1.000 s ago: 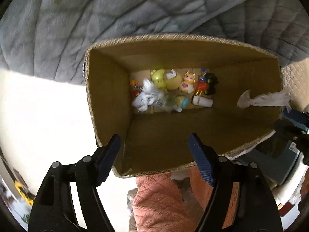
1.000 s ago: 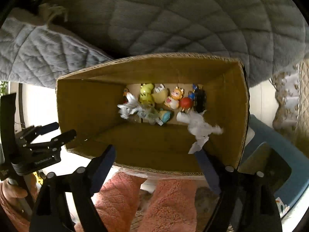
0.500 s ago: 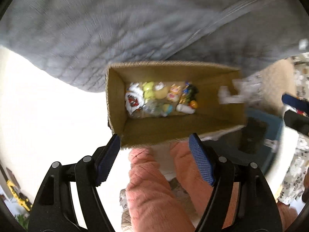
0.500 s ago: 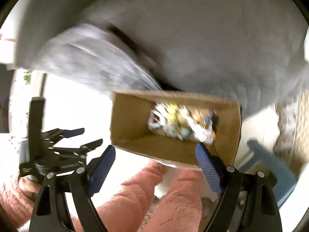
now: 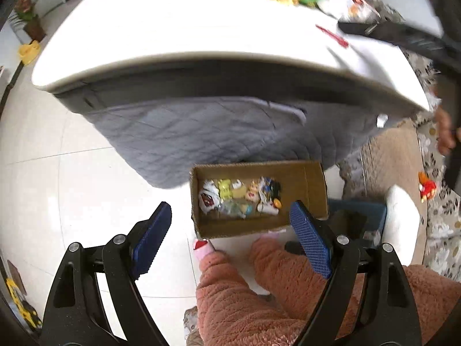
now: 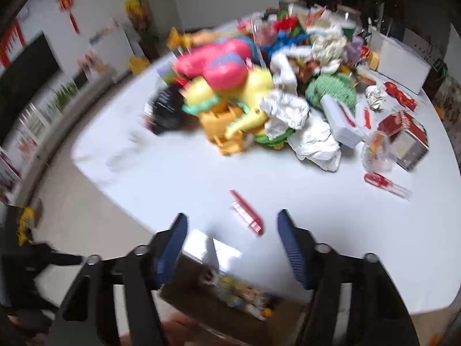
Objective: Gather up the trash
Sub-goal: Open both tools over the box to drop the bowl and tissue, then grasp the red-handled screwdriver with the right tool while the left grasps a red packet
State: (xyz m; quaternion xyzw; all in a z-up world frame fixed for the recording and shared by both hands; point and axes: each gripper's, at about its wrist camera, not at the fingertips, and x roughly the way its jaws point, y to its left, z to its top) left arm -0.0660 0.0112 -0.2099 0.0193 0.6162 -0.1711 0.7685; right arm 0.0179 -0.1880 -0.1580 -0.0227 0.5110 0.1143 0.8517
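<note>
Left wrist view: cardboard box [image 5: 312,186] (floor) holds toys and wrappers [image 5: 240,194]; both grippers' fingers [image 5: 308,240] apart, empty.

Brown box [image 5: 314,184], grey quilted cover [image 5: 201,138]

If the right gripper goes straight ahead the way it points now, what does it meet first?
Probably the small red and white wrapper lying on the white table, just ahead of the right gripper; its open jaws are empty. Depth is unclear.

Each gripper, the left gripper [image 5: 230,230] and the right gripper [image 6: 232,245], has black angular arms with silver screws and ridged blue pads [image 5: 309,243]. The person wears fuzzy salmon-pink trousers [image 5: 230,297] and pink slippers [image 5: 203,248].
</note>
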